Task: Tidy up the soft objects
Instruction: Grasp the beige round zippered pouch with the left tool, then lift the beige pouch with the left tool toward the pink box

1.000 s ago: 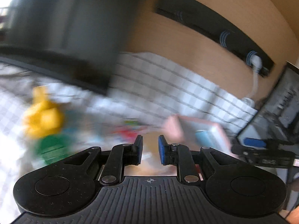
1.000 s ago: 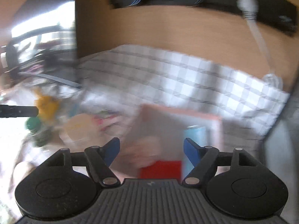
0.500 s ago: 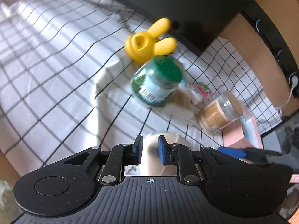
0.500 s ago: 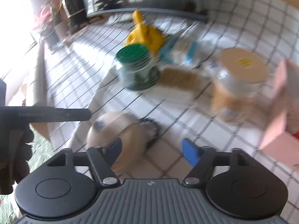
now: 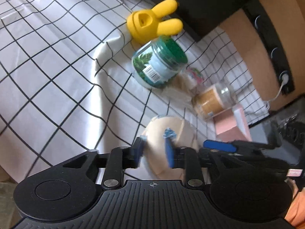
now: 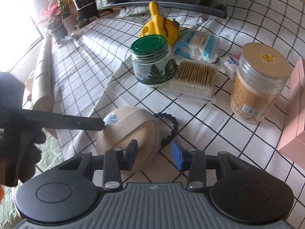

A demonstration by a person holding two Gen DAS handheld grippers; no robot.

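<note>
A beige round fabric cap [image 5: 171,126] [image 6: 129,127] with a blue label and a black beaded cord [image 6: 172,124] lies near the front edge of the checked tablecloth [image 5: 57,76]. My left gripper [image 5: 154,147] hovers over the cap's left part, its jaws opening, with the cap's fabric behind the gap. In the right wrist view, a left fingertip [image 6: 101,125] rests at the blue label. My right gripper [image 6: 154,149] is at the cap's right edge, its jaws closing. One pad is over the fabric, the other over the cloth beside the cord.
Behind the cap stand a green-lidded jar [image 6: 152,63], a yellow rabbit-shaped toy [image 5: 152,24], a cotton-swab pack [image 6: 194,78], a blue-white cotton pack [image 6: 200,45], a beige-lidded jar [image 6: 257,84] and a pink box [image 6: 293,118]. A cardboard tube [image 6: 42,72] lies along the left edge.
Both grippers swung down from the wall to the cap. The left jaws have widened from nearly shut, and the right jaws have narrowed around the cap's edge.
</note>
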